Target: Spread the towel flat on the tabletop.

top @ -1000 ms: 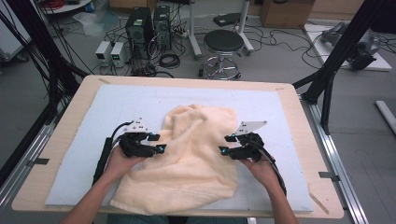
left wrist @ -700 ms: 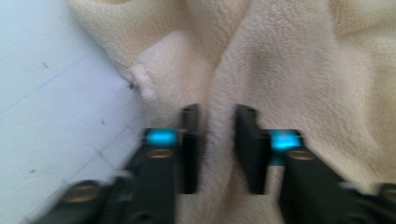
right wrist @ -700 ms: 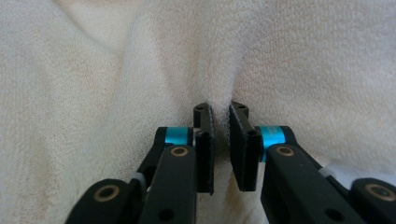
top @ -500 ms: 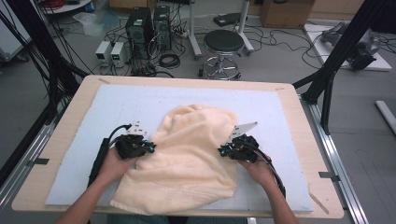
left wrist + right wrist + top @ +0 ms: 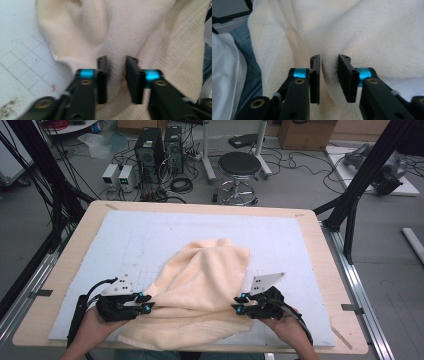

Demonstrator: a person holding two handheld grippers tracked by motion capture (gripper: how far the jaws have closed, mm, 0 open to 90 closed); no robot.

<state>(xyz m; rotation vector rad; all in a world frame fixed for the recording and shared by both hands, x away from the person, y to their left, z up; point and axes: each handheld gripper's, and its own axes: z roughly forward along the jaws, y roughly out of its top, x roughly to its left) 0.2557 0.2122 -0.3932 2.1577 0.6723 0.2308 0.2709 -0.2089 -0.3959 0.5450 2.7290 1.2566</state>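
Observation:
A cream towel (image 5: 200,285) lies bunched on the pale mat (image 5: 150,235), with its near hem reaching the table's front edge. My left gripper (image 5: 145,302) pinches a fold at the towel's left side. In the left gripper view the towel (image 5: 125,30) passes between the jaws of the left gripper (image 5: 117,75). My right gripper (image 5: 237,303) holds the towel's right side. In the right gripper view a thick fold of towel (image 5: 374,37) is squeezed in the right gripper (image 5: 329,75). A hand holds each gripper from the bottom of the high view.
The wooden table (image 5: 65,270) carries the mat, bare behind and beside the towel. Beyond its far edge stand a stool (image 5: 240,170), computer towers (image 5: 160,145) and cables. Black frame posts (image 5: 360,185) flank the table. The person's jeans (image 5: 249,50) show beneath the towel's hanging edge.
Both grippers have moved toward the near edge of the table, dragging the towel with them. The towel's far end has slid closer and stretched out.

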